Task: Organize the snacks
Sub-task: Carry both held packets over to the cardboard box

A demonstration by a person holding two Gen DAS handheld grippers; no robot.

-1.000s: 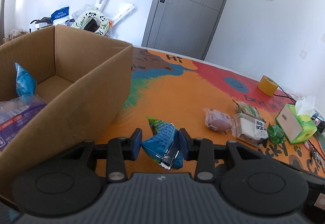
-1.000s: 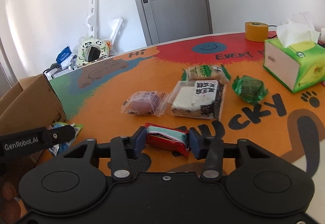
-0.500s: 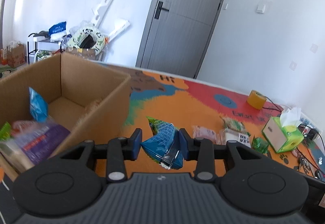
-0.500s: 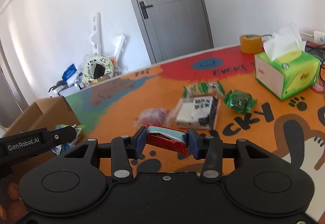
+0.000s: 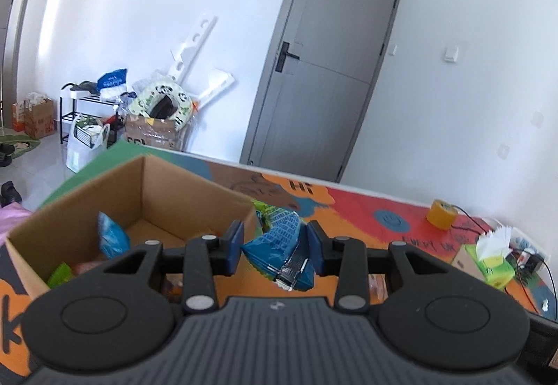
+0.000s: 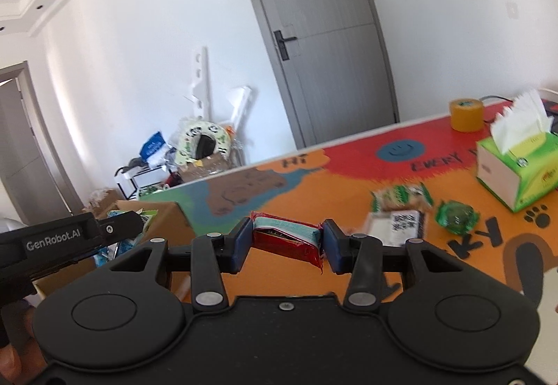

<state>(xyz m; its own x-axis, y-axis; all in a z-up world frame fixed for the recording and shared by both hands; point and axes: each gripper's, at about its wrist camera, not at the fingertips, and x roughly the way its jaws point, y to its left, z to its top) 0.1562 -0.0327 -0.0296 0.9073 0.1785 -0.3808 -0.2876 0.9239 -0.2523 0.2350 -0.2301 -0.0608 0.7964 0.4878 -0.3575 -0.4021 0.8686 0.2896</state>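
My left gripper [image 5: 275, 247] is shut on a blue and green snack bag [image 5: 279, 249], held above the table beside the near right corner of an open cardboard box [image 5: 195, 182]. The box holds a blue packet [image 5: 111, 236] and other snacks at its near end. My right gripper [image 6: 286, 247] is shut on a red snack bar [image 6: 284, 240] with a pale top edge, lifted over the orange table. In the right wrist view the left gripper's body [image 6: 69, 242] shows at the left, over the box [image 6: 167, 217].
Loose snacks lie right of my right gripper: a green-edged packet [image 6: 399, 196], a white-labelled packet [image 6: 401, 228] and a green wrapped sweet [image 6: 455, 216]. A green tissue box [image 6: 516, 168] and a tape roll [image 6: 465, 113] stand at the far right. Clutter lies beyond the table's far edge.
Both grippers have risen with their snacks still held, and the table and box now sit lower in both views. More of the box's inside shows in the left wrist view.
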